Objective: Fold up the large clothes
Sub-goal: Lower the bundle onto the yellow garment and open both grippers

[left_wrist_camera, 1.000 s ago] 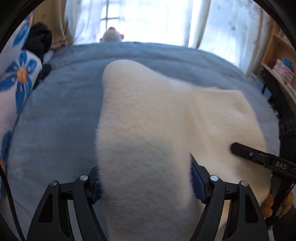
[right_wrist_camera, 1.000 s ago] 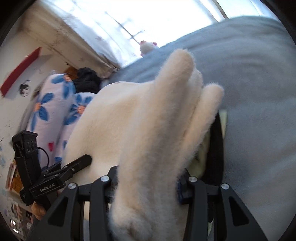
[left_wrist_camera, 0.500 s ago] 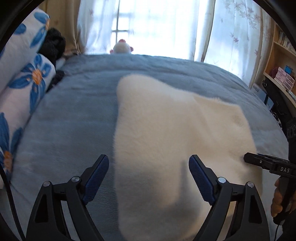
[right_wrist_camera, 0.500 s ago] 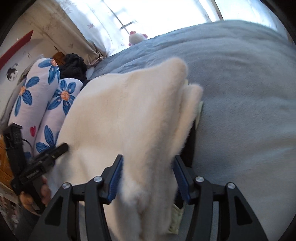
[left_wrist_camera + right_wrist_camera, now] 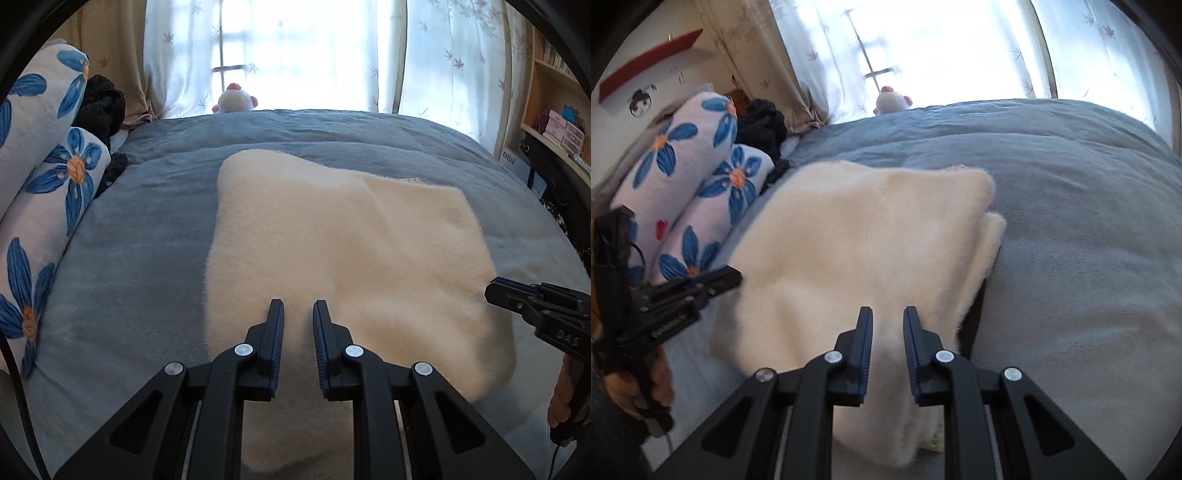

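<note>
A cream fleece garment [image 5: 343,236] lies folded in thick layers on the blue-grey bed cover [image 5: 140,236]. It also shows in the right wrist view [image 5: 857,236], with its stacked edges at the right. My left gripper [image 5: 298,314] hovers above the garment's near edge, jaws nearly closed with a narrow gap, holding nothing. My right gripper [image 5: 887,319] hovers above the garment's near right part, jaws likewise nearly closed and empty. Each gripper shows at the edge of the other's view, the right one [image 5: 535,306] and the left one [image 5: 679,295].
Two white pillows with blue flowers [image 5: 40,192] lie along the left side, with dark clothing [image 5: 101,107] behind them. A small plush toy [image 5: 234,101] sits at the far edge by the curtained window. Wooden shelves [image 5: 554,122] stand at the right.
Both grippers have let go of the fleece and drawn back and up. Their jaws, wide open half a second ago, have closed to a narrow gap. The garment now lies flat.
</note>
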Demonstrator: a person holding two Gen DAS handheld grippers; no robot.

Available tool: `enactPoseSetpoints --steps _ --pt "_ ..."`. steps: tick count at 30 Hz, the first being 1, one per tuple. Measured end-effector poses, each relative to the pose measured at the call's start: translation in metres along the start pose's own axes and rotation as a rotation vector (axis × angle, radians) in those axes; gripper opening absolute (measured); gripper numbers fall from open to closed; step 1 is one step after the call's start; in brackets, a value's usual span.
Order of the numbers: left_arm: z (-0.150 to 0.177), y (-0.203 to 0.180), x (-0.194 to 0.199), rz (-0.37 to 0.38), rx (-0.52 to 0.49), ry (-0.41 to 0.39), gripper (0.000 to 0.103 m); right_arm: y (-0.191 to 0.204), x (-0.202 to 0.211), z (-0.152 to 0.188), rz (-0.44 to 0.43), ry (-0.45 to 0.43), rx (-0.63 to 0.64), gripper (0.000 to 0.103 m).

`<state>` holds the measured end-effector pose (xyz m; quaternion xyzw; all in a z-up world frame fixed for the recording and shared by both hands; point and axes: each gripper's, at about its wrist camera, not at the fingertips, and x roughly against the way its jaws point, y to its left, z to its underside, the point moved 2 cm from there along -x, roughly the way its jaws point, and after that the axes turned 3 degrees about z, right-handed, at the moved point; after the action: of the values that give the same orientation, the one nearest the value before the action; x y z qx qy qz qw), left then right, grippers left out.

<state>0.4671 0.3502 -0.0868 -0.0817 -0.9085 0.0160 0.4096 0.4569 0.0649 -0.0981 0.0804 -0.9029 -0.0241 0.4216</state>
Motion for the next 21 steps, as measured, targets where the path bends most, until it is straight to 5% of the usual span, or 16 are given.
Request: enactPoseSetpoints --steps 17,20,21 --pt "0.006 0.002 -0.002 0.004 0.076 0.035 0.017 -0.007 -0.003 0.006 0.044 0.059 -0.018 0.016" --pt "0.009 -0.001 0.008 0.009 0.099 0.051 0.038 -0.005 0.011 0.008 0.033 0.075 -0.029 0.016" --pt "0.01 -0.003 0.013 0.0 0.103 0.057 0.056 -0.004 0.017 0.01 0.024 0.086 -0.028 0.016"
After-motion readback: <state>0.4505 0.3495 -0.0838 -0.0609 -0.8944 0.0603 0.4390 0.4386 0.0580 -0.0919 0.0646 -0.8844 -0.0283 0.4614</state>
